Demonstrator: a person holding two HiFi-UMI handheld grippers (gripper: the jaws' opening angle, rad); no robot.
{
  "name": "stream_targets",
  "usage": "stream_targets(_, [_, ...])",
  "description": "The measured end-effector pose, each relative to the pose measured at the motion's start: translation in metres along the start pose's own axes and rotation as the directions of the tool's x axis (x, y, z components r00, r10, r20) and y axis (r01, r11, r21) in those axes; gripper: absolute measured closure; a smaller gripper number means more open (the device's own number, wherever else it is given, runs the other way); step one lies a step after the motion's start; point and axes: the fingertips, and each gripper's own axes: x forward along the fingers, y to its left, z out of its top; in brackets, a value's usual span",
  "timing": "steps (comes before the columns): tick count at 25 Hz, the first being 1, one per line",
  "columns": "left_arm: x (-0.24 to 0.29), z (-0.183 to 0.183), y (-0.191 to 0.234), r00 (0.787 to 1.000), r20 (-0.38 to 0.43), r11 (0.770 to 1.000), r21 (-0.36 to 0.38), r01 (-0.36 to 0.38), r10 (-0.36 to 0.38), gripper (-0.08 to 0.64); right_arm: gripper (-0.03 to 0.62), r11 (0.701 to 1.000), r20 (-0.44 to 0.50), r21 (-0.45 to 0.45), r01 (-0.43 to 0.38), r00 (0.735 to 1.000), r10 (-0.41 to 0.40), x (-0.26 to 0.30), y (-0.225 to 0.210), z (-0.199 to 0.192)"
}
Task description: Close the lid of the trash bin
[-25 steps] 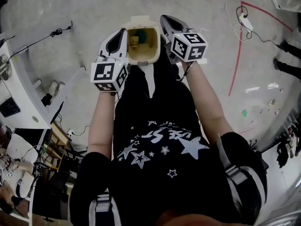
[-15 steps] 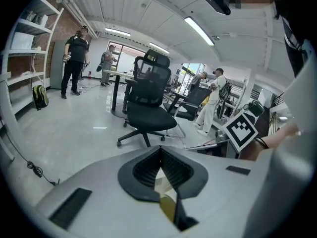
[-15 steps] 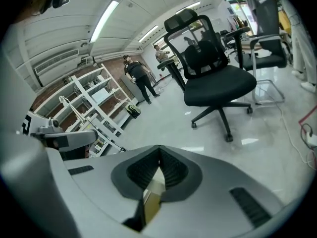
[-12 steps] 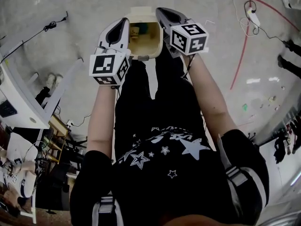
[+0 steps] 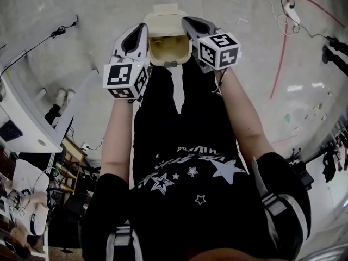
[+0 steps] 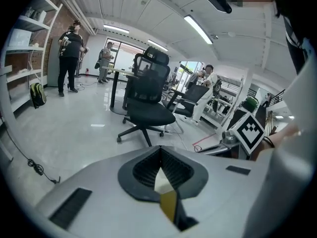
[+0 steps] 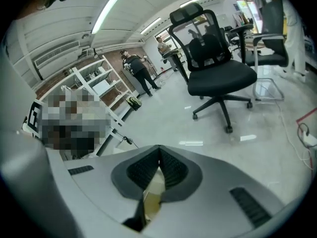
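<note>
Left gripper (image 5: 140,30): jaws closed tip to tip, nothing clamped, tip just beside left rim of cream plastic trash bin (image 5: 169,60). Bin on grey concrete floor (image 5: 81,53) between both grippers; cream lid (image 5: 166,12) tilted over far edge, opening partly showing. Right gripper (image 5: 189,22): jaws together, empty, beside lid's right side.

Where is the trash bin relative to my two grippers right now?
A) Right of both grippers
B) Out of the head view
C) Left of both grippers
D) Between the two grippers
D: in the head view the cream trash bin sits on the floor between the left gripper and the right gripper, with one gripper along each of its sides.
</note>
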Motion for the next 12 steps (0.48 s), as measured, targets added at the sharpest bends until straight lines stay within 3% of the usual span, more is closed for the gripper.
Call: stream_targets(12, [-0.044, -0.066, -0.008, 0.987, -0.106, 0.991, 0.059, 0.124, -0.117, 0.549, 0.584, 0.978, -0.005, 0.137, 0.157, 0.988, -0.157, -0.023, 0.013, -0.093])
